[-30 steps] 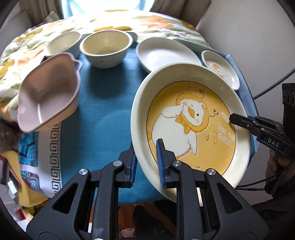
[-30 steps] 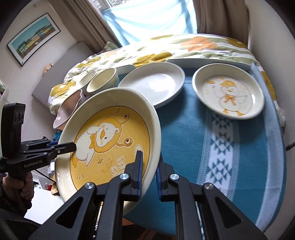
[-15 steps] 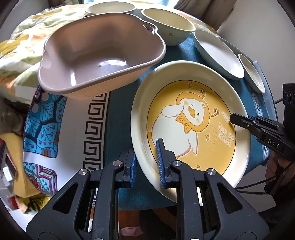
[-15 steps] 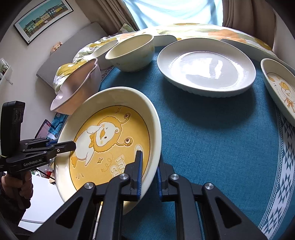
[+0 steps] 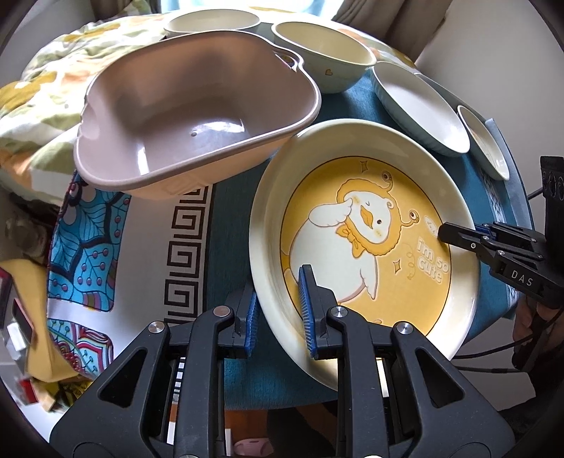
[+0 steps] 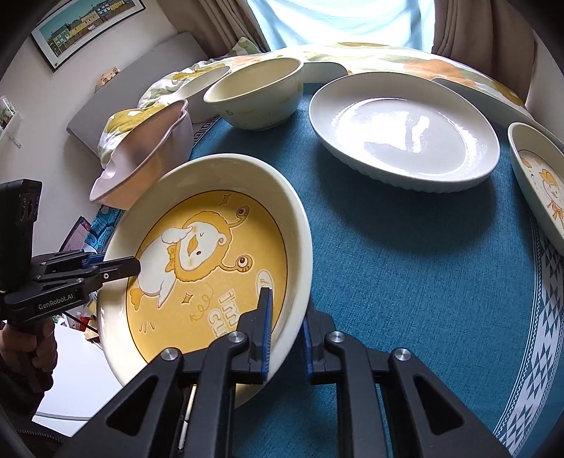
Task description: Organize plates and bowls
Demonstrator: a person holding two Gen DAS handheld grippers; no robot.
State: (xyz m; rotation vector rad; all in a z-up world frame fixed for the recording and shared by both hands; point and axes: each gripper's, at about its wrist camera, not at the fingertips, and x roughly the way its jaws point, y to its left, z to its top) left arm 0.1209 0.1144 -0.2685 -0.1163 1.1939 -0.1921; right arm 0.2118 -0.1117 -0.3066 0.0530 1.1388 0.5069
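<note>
Now, near to far:
Left gripper (image 5: 278, 310): pinching the near rim of the yellow plate (image 5: 366, 243), one blue pad under the rim and one on top.
Right gripper (image 6: 285, 331): pinching the other side of the same yellow plate (image 6: 208, 260).
Yellow plate: tilted, held between both grippers above the blue cloth (image 6: 405, 274). It has a duck picture on it.
Pink bowl (image 5: 190, 116): just behind the yellow plate on the left. I cannot tell if they touch.
Cream bowl (image 6: 257, 95): further back, on the blue cloth.
Second cream bowl (image 5: 211, 24): behind the pink bowl.
White plate (image 6: 405, 130): further back, beside the cream bowl.
Small duck plate (image 6: 539, 183): at the right edge, next to the white plate.
Flowery blanket (image 5: 46, 91): at the back.
</note>
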